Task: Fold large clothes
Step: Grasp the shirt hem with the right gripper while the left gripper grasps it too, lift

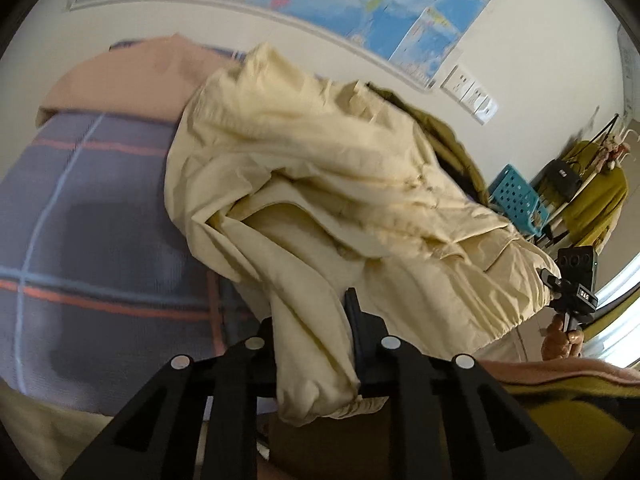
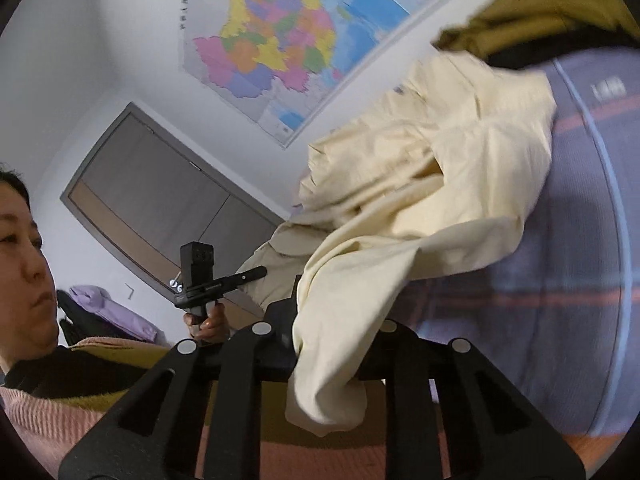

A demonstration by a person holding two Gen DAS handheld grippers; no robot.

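Pale cream-yellow garment [image 1: 320,184], beneath it a slate-blue bedspread [image 1: 88,208] with light-blue and coral plaid lines, olive-mustard cloth [image 1: 444,136] behind the garment, multicoloured map [image 2: 280,40] with blue sea above it, teal perforated basket [image 1: 516,200] beside it, black grippers.

left gripper [image 1: 316,320] fingers clamped, right gripper [image 2: 340,312] likewise, raised

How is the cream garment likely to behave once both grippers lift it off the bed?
The cream garment will probably hang limp: it already sags in deep folds between the left gripper and the right gripper. It looks thin and light, since small pinches carry it. Loose parts may drag across the plaid bedspread or snag the olive clothing behind it.
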